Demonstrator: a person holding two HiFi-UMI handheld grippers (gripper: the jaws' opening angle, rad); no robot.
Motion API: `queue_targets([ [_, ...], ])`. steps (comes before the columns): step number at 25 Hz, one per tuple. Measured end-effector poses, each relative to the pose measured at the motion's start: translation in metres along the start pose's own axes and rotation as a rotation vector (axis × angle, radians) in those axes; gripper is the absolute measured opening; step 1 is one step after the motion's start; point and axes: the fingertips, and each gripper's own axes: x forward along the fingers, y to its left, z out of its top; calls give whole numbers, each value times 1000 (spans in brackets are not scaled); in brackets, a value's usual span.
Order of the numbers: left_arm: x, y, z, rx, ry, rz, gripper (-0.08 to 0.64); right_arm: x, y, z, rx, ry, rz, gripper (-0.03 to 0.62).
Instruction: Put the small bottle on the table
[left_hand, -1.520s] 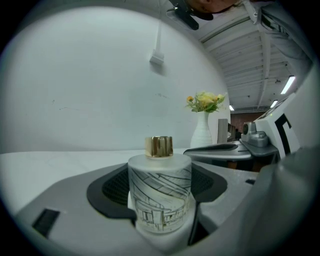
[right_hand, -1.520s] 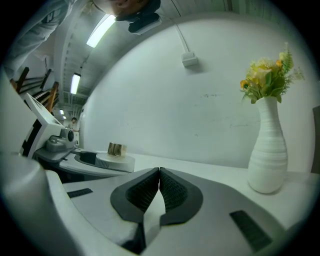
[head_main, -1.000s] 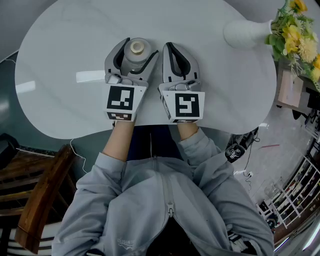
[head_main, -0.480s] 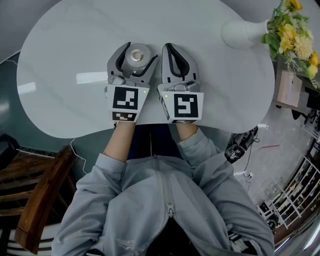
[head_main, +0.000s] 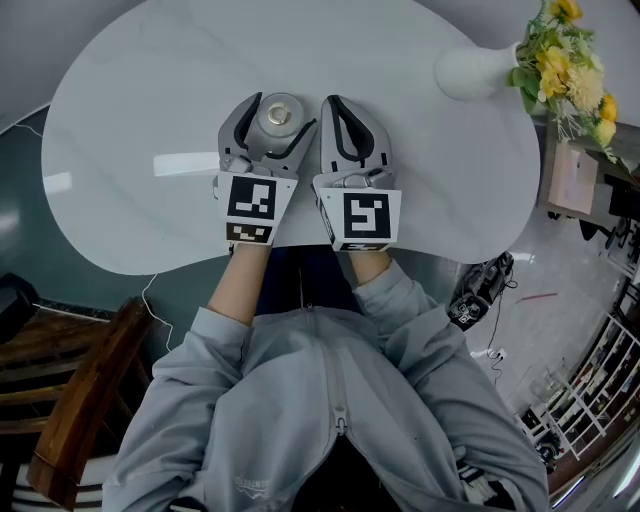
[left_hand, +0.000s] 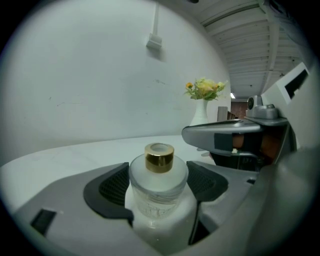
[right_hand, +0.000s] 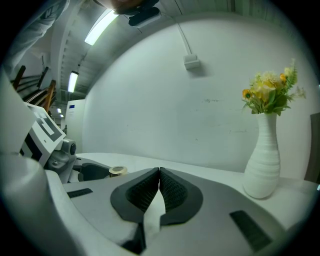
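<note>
Small bottle: a frosted glass bottle (left_hand: 158, 185) with a gold collar at its neck. It stands upright between the left gripper's jaws, over the near middle of the table. Its base is hidden by the gripper body, so I cannot tell whether it touches the tabletop.
Left gripper: the left gripper (head_main: 281, 110) has its jaws closed onto the bottle. A dark ribbed pad presses each side of the glass just below the shoulder. The marker cube faces up toward the head camera.
Right gripper: the right gripper (head_main: 337, 103) lies just beside the left one and parallel to it. Its jaws are clenched, the two pads meeting at their tips with nothing between them, and it points across the table.
Table: a white rounded tabletop (head_main: 420, 170) with faint marbling. Both grippers are over its near edge.
Vase: a white ribbed vase (right_hand: 263, 160) holding yellow flowers (right_hand: 270, 92). It stands at the far right of the table, well apart from the grippers.
Person: grey zip jacket, with both forearms reaching forward to the grippers.
Chair: a brown wooden chair (head_main: 80, 400) stands on the floor at the person's left.
</note>
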Motion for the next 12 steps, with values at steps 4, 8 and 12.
queue_targets([
  [4, -18, -1, 5, 19, -9, -6, 350, -7, 6, 9, -4, 5, -2, 26],
  [8, -44, -5, 12, -16, -42, -13, 350, -16, 13, 24, -5, -5, 2, 26],
  [12, -69, -3, 28, -60, -107, 6, 347, -26, 20, 40, -18, -19, 14, 26],
])
